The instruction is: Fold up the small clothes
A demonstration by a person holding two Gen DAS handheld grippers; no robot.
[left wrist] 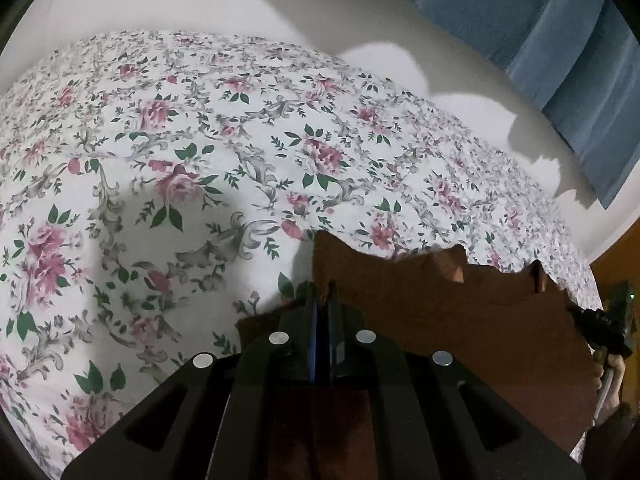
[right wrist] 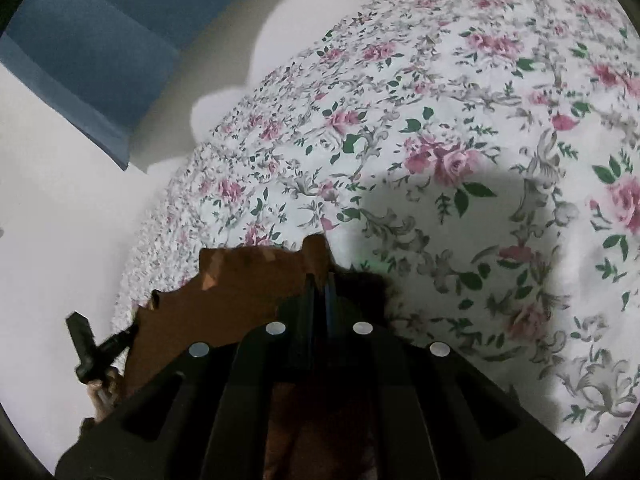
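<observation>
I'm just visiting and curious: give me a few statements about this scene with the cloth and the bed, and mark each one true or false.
1. Both hand-held grippers, left and right, are shut on the brown cloth. True.
2. The bedsheet is plain white. False: it has a pink and green floral print.
3. A blue curtain hangs beyond the bed. True.
4. The brown cloth lies folded flat on the bed. False: it is held stretched between the two grippers.

The left gripper (left wrist: pixel 323 296) pinches a brown cloth (left wrist: pixel 460 312) above the floral bedsheet (left wrist: pixel 200 160).
</observation>
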